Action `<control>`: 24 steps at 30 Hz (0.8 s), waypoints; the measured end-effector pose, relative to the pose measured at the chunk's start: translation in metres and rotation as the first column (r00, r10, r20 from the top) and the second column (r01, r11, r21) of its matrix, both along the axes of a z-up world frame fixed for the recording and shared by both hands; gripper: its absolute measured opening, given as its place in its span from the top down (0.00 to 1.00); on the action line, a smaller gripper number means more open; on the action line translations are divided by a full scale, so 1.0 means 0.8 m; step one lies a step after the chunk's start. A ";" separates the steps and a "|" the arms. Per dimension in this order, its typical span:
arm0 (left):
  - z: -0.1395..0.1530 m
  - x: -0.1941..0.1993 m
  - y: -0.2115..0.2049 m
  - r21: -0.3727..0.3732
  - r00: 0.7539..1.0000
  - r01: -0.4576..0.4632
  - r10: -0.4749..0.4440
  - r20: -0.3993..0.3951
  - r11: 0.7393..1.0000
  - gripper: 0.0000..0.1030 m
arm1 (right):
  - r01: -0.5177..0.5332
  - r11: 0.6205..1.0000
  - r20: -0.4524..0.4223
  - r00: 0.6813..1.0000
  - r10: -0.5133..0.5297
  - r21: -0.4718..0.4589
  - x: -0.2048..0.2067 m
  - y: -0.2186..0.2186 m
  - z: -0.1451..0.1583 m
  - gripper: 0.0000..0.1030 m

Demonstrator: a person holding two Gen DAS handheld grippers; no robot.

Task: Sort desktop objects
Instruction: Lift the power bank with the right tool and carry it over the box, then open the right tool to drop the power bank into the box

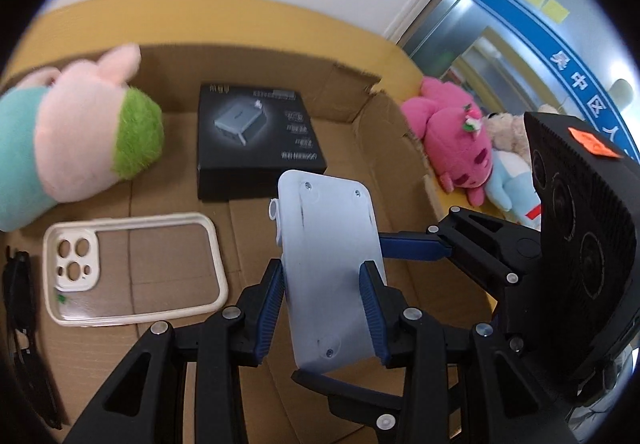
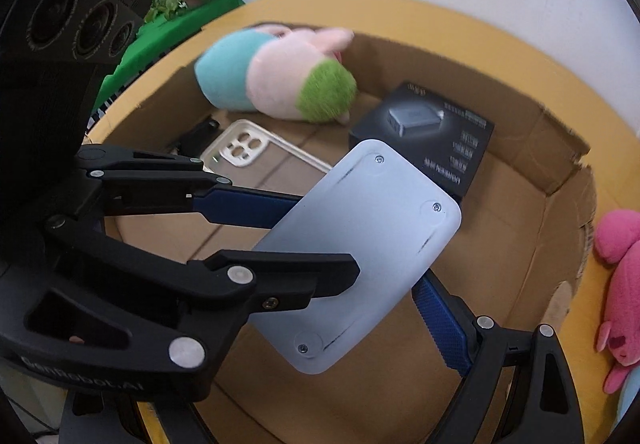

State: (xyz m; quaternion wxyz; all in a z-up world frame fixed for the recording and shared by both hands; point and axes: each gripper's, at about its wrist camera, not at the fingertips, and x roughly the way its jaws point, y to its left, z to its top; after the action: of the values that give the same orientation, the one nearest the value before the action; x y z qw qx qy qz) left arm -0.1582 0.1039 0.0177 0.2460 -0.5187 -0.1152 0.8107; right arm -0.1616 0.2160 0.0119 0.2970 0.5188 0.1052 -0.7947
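Landmark: the cardboard box (image 1: 352, 148). All positions are relative to it, left to right as the left wrist view shows them.

- Far left, at the box's left edge: a black object (image 1: 20, 308), possibly folded glasses; too blurred and cropped to say.
- Left, inside: plush toy (image 1: 76, 132) in teal, pink and green, lying on its side.
- In front of the plush: cream phone case (image 1: 136, 268) with a clear back, flat on the floor, camera cutouts to the left.
- Centre back: black charger box (image 1: 256, 136), flat. White print runs down its side, too small to read.
- Centre, held above the floor: pale blue-grey plate (image 1: 332, 264), four screws at the corners, dark scuff lines on its face.
- Right, outside the box wall: pink plush (image 1: 456, 148) and a pale bear beside it.

Grip: left gripper (image 1: 324, 308) is narrow, blue pads pressing the plate's two long edges near its lower end. The long axis runs away from the gripper, tilted down toward the charger box. Right gripper (image 2: 384, 272) stands wide, one finger on each side of the same plate; I can't confirm pad contact.

Key relation: plate sits over open box floor between the phone case and the right wall. The left hand carries it, so the drop is its call.

Readable text: "GenRobot.AI" on the gripper body in the right wrist view.
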 end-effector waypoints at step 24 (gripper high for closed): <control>0.090 0.103 -0.085 -0.127 0.942 -0.142 0.094 -0.322 0.982 0.35 | 0.217 0.973 -0.122 0.971 -0.207 0.075 0.071 0.037 0.040 0.07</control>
State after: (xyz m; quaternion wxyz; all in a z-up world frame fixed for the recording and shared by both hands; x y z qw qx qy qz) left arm -0.0760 0.0358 0.0896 0.1728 -0.3917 -0.0448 0.9026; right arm -0.1047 0.2458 0.0441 0.1807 0.4936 0.1008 -0.8447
